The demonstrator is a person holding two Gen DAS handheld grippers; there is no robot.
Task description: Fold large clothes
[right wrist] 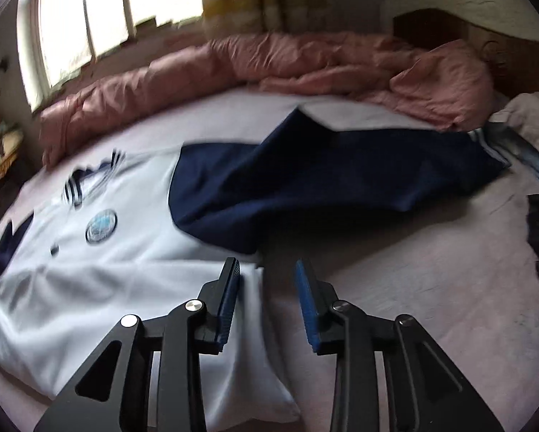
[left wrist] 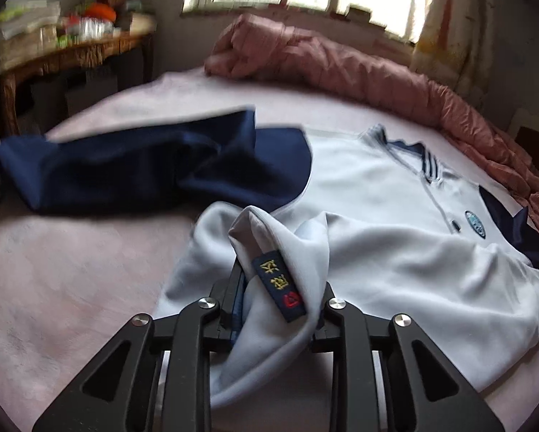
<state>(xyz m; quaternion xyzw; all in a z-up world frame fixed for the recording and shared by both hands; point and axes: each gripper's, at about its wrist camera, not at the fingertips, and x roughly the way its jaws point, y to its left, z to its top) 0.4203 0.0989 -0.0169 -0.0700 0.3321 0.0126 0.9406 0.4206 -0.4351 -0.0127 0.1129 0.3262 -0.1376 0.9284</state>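
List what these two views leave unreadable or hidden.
- Left tongs: pads buried in shirt hem, left view.
- Badge text: blurred, right view.
- Left sleeve cuff: cut by the edge, left view.
- Desk clutter: blurred, too small, left view.

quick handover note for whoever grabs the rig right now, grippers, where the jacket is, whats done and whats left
Left gripper: bunched white hem corner of the jacket, with its navy label, sits between the fingers; looks gripped.
Right gripper: jaws apart, nothing between them, over the hem's other corner.
Jacket lies face up on the bed, collar toward the pink quilt. Both navy sleeves are spread outward.
Done: laid out. Left: grip the right corner, fold sleeves and body.
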